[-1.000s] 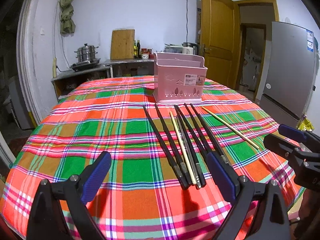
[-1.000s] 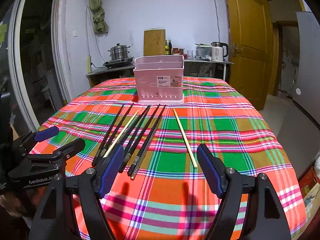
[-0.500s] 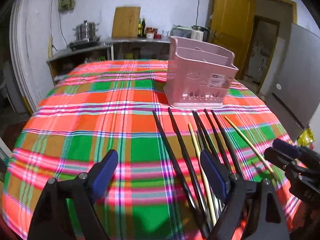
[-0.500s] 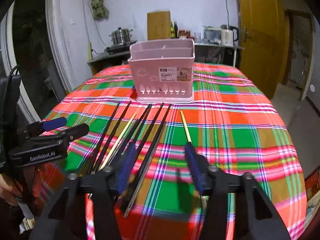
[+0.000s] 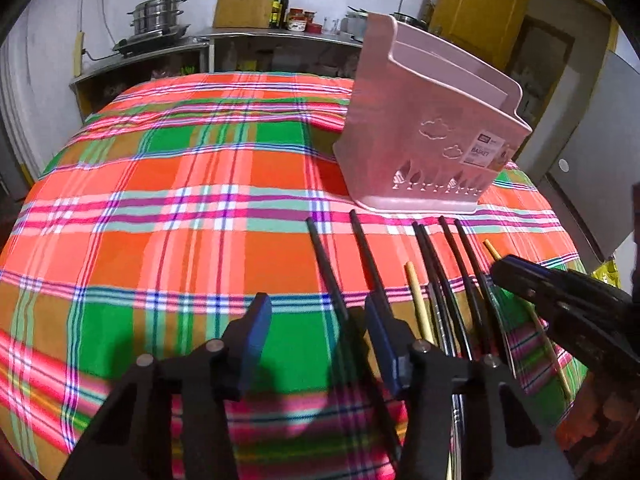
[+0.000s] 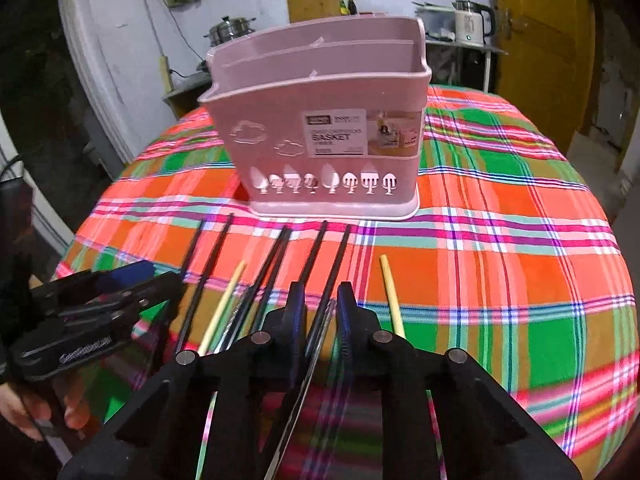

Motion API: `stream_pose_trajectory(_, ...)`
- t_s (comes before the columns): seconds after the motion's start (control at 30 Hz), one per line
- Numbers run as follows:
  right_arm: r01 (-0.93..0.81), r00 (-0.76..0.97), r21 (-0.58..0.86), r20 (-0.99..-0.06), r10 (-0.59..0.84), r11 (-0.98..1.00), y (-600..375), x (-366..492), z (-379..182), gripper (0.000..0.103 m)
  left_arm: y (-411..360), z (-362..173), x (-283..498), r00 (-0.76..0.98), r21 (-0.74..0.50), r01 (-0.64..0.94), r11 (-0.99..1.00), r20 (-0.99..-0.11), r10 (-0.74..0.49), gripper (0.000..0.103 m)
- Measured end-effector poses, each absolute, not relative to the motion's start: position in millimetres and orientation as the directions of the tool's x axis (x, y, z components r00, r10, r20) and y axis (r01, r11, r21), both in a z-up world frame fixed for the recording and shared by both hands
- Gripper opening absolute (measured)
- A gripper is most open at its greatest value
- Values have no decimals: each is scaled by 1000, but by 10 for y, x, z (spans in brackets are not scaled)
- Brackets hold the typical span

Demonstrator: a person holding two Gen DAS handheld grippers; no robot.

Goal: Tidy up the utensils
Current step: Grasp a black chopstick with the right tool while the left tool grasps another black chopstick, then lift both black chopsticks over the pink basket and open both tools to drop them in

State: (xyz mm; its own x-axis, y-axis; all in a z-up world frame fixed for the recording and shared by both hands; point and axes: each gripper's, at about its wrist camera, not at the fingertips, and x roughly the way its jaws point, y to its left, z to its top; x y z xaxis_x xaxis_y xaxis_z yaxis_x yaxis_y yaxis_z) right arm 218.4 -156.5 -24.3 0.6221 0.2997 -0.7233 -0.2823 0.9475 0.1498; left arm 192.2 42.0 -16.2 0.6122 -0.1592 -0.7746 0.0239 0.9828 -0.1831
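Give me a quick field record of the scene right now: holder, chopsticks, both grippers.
holder: pink chopstick basket, upright on plaid tablecloth, looks empty
black chopsticks: flat in a row before the basket
bamboo chopsticks: two, among the row
left gripper: closing, astride the leftmost black chopstick
right gripper: closing, black chopstick between pads, grip unconfirmed

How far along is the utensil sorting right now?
Nothing looks done: no chopsticks show in the pink basket, and all lie on the tablecloth. In hand: the left hand-held gripper and right hand-held gripper are each closing around a black chopstick. Left: every chopstick, including the two wooden chopsticks.
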Motion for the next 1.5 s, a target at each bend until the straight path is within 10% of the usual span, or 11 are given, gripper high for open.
stream_pose_trajectory(0.43,-265,592,127,-761,266,956,-1493,2486,-362,8,240,-173,2113,601,-62,59,996,-795,-85,13)
stream_pose_trajectory(1.5,-370,797,137,-461,390,919,-1588,1594,1186,5,266,1488,1556,777,-121,197,973,-585,-230,5)
